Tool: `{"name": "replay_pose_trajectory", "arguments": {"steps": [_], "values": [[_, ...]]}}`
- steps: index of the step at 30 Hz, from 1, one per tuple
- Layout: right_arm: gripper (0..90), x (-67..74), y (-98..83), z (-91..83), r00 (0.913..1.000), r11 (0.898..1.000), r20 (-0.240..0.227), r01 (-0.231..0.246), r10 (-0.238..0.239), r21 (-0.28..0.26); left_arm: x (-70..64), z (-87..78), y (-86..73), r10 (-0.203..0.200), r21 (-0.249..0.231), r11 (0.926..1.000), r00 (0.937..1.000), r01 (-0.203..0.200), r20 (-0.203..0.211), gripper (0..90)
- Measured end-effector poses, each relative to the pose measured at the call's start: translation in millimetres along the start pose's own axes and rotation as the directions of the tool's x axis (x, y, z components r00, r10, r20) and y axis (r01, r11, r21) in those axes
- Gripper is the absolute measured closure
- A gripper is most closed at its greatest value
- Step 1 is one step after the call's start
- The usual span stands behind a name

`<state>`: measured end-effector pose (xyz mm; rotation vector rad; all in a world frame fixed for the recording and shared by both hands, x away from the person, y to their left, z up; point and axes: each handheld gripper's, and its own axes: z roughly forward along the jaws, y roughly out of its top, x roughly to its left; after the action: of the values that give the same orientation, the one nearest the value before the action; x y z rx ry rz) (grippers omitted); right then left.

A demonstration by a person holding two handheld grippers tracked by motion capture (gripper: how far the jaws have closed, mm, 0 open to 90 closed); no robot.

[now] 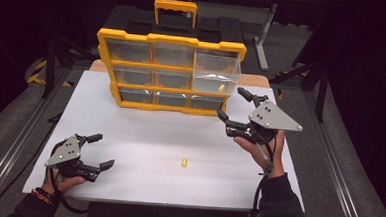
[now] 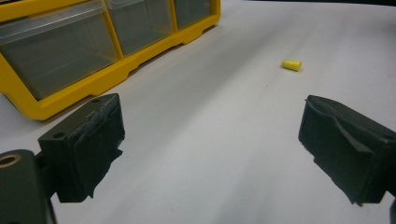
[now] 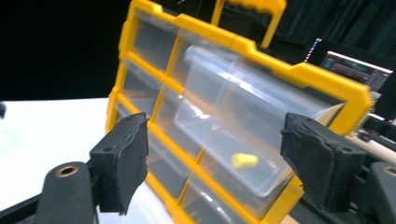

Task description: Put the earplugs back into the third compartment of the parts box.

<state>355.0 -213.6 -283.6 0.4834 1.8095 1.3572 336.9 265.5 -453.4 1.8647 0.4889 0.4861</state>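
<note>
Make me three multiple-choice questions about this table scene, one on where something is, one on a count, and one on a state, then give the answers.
1. Where does the loose yellow piece lie?
A. On the white board, between the two grippers
B. On top of the yellow organizer
C. On the floor

2. How many small yellow pieces are visible in the high view?
A. One
B. Two
C. Four

3. What is the state of the top-right drawer of the organizer?
A. Pushed in flush
B. Pulled partway out
C. Removed and lying on the board

Answers: 1 A, it sits on bare board in front of the organizer. 2 B, one on the board, one inside the drawer. 3 B, it juts out past the frame.
</note>
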Motion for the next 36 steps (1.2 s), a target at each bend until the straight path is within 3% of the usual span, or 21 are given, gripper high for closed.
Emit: {"name": "replay_pose_trajectory", "arguments": {"steps": [9,15,19,21,25,28,31,33,35,36], "values": [[18.1,20.0,-27.7,5.5,0.9966,0.997,-0.081,-0.003,0.009,0.072,0.0,0.3,-0.1,-0.001,0.0,1.0,1.0,0.001,0.003,8.0],[13.0,29.6,-49.2,15.5,0.9833,0.988,-0.178,-0.01,0.038,0.154,-0.3,0.0,0.2,0.002,0.001,1.0,1.0,-0.002,0.005,8.0],[11.1,36.5,-67.6,26.3,0.9635,0.972,-0.255,-0.02,0.081,0.234,0.2,-0.3,0.2,0.001,0.002,1.0,1.0,-0.001,0.002,8.1],[9.6,42.9,-78.2,34.6,0.9491,0.956,-0.3,-0.004,0.096,0.293,-0.2,-0.2,0.3,0.002,0.004,1.0,1.0,-0.002,0.004,8.1],[8.1,52.6,-93.4,47.0,0.9236,0.933,-0.361,0.01,0.129,0.36,-0.6,-0.3,0.6,0.006,0.005,1.0,1.0,-0.006,0.002,8.2],[8.1,58.3,-102.2,53.9,0.9123,0.918,-0.378,0.007,0.157,0.397,-0.4,-0.6,0.7,0.006,0.003,1.0,1.0,-0.006,0.003,8.4],[8.5,66.3,-112.2,62.7,0.896,0.895,-0.408,0.027,0.176,0.446,-0.4,-0.4,0.5,0.006,0.004,1.0,1.0,-0.006,0.005,8.4],[10.0,71.1,-117.3,67.8,0.8821,0.886,-0.43,0.031,0.193,0.462,-0.2,-0.4,0.5,0.006,0.004,1.0,1.0,-0.006,0.006,8.4],[12.6,76.0,-120.6,72.0,0.8785,0.877,-0.439,0.051,0.188,0.478,-0.1,-0.3,0.4,0.007,0.005,1.0,1.0,-0.007,0.006,8.5],[15.3,79.2,-122.7,74.7,0.8721,0.875,-0.452,0.06,0.189,0.48,-0.1,-0.3,0.4,0.007,0.005,1.0,1.0,-0.007,0.006,8.4]]}}
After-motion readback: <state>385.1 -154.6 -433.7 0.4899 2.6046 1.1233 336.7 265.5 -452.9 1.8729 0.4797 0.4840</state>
